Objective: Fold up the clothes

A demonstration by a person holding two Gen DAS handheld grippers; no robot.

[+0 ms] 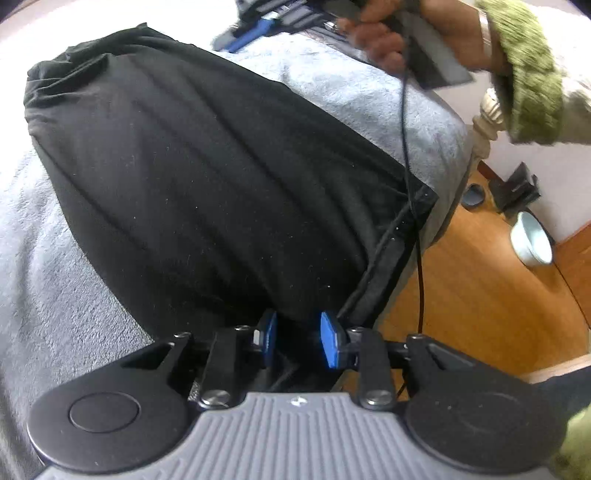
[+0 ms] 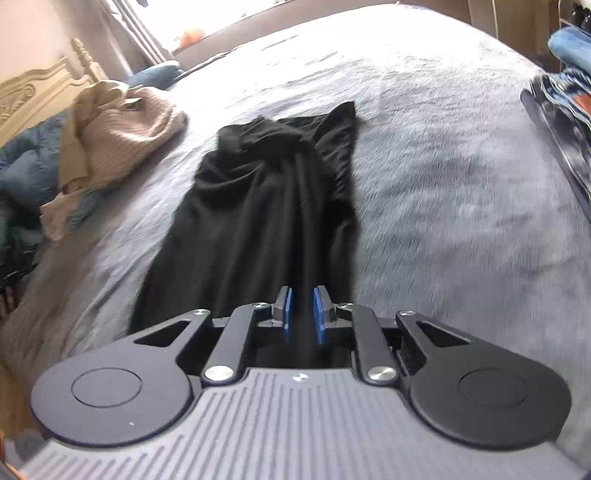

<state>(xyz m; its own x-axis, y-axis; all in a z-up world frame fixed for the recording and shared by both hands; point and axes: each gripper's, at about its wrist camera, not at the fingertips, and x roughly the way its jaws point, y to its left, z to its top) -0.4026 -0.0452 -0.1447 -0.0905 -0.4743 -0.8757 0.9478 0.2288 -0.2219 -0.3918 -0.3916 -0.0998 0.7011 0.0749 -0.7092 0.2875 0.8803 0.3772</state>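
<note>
Black garment (image 2: 258, 206) lay stretched lengthwise on the grey fleece blanket (image 2: 443, 184) covering the bed, near end at the bed's edge, far end bunched. Left gripper (image 1: 301, 338) sat at the hemmed corner (image 1: 391, 251) over the wood floor (image 1: 480, 295); blue pads apart with black cloth between them, grip uncertain. Right gripper (image 2: 303, 314) narrow, pads either side of a black fold; whether pinched, cannot tell. A beige knit sweater (image 2: 122, 136) lay heaped well to the left, near the headboard (image 2: 33, 92). In the left view, a hand (image 1: 417, 33) in a green knit cuff held the other tool.
</note>
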